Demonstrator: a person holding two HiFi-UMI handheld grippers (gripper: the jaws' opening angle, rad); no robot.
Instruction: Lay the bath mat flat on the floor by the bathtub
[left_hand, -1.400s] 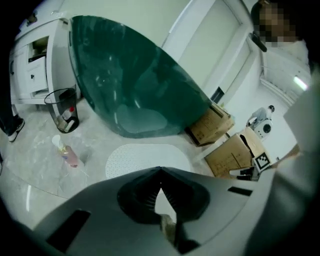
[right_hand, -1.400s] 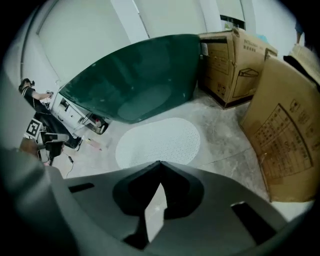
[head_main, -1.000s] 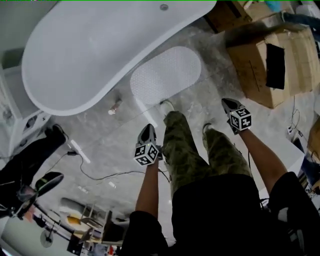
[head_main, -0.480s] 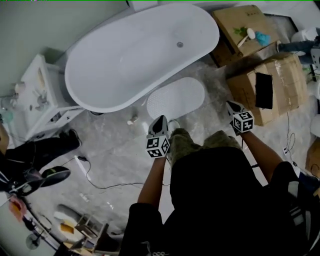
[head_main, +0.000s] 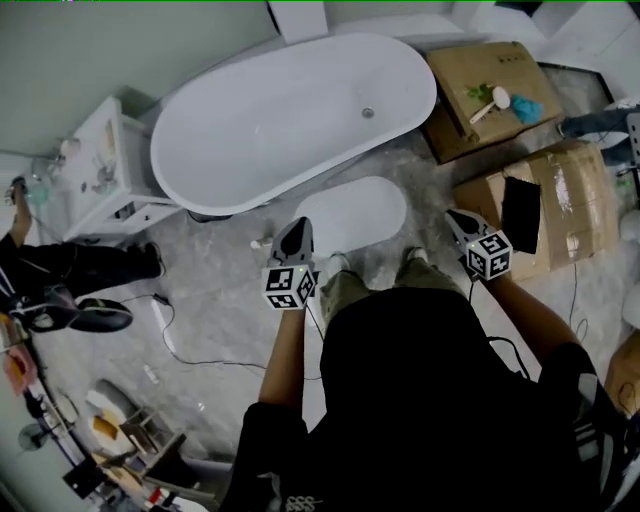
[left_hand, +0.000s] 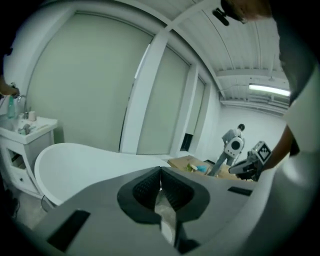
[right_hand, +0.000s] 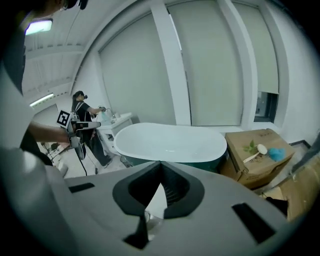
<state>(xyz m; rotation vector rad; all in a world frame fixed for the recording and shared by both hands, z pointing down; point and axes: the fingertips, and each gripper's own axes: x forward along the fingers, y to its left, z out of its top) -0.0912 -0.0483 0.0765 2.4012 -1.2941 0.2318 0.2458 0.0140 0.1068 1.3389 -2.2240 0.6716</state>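
— Where's the white oval bath mat (head_main: 350, 212)?
— Centre frame, flat on the grey floor (head_main: 220, 310), just beside the white oval bathtub (head_main: 290, 120). I'd judge the task done.
— Grippers?
— Left gripper (head_main: 296, 232) and right gripper (head_main: 456, 220) are pressed together, empty, clear of it.

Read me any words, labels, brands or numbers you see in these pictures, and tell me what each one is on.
No text here can be read.
Cardboard box by the tub's end: faint marks near its far edge, too small to read.
Cubes on the left gripper and right gripper: black-and-white square markers only, no words or numbers.
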